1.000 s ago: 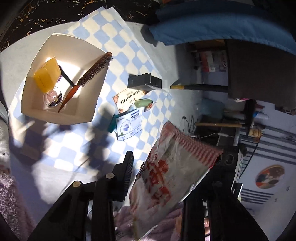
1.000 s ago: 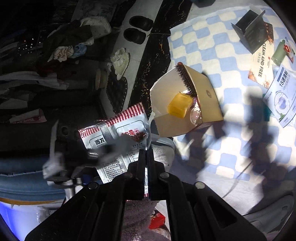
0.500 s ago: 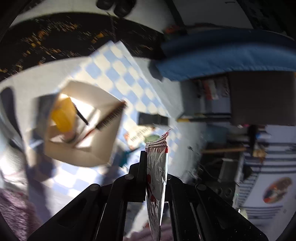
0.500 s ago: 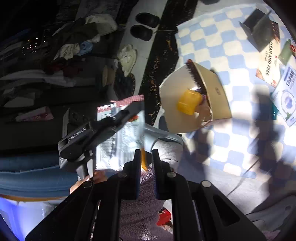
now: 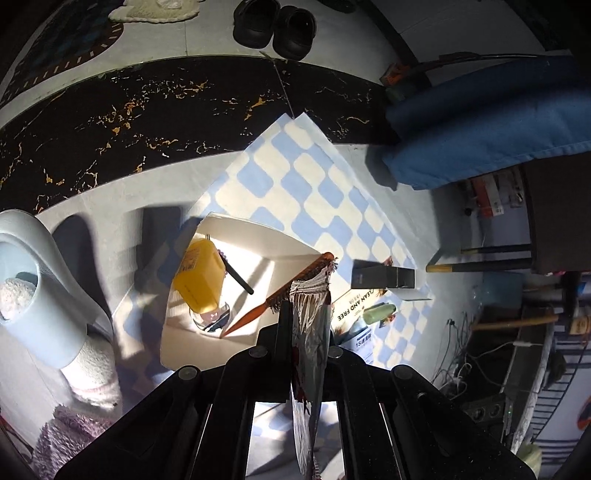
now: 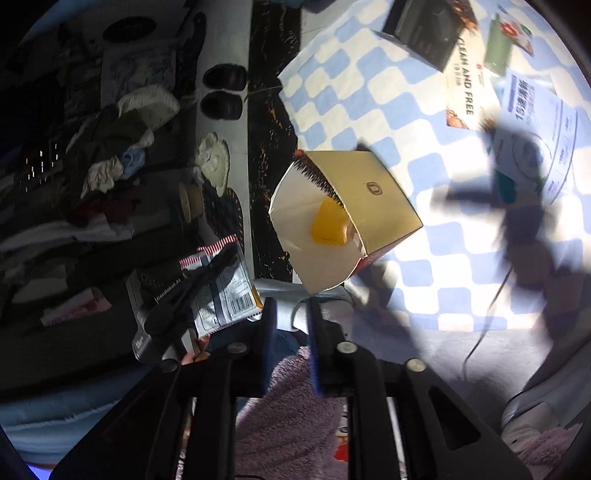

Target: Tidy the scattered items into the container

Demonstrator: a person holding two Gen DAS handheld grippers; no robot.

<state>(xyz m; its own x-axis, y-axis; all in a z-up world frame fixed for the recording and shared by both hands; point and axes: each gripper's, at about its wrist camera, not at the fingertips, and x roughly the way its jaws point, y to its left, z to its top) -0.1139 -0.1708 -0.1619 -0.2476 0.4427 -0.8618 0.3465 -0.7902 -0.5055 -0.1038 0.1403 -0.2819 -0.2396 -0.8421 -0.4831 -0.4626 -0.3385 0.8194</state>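
My left gripper [image 5: 306, 314] is shut on a silver snack packet with a red-striped top [image 5: 310, 332], held edge-on above the near right side of the cream cardboard box [image 5: 258, 236]. The box holds a yellow block [image 5: 199, 277], a brown hairbrush [image 5: 295, 288], a black pen and a clear round lid. From the right wrist view the same packet [image 6: 221, 288] sits in the left gripper, left of the box [image 6: 376, 206]. My right gripper [image 6: 290, 314] is open and empty, low and near the box's close corner.
On the blue-and-white checkered mat [image 5: 317, 177] lie a black box [image 5: 380, 273], a "CLEAN AND FREE" leaflet [image 6: 465, 92], a green tube [image 6: 498, 44] and a white-blue sachet [image 6: 535, 125]. Slippers [image 5: 273, 26] and a dark marble floor strip lie beyond. A pale blue slipper [image 5: 37, 280] is at left.
The left gripper closed on the packet and carried it toward the box. The right gripper let go of the packet, opened and drew back.
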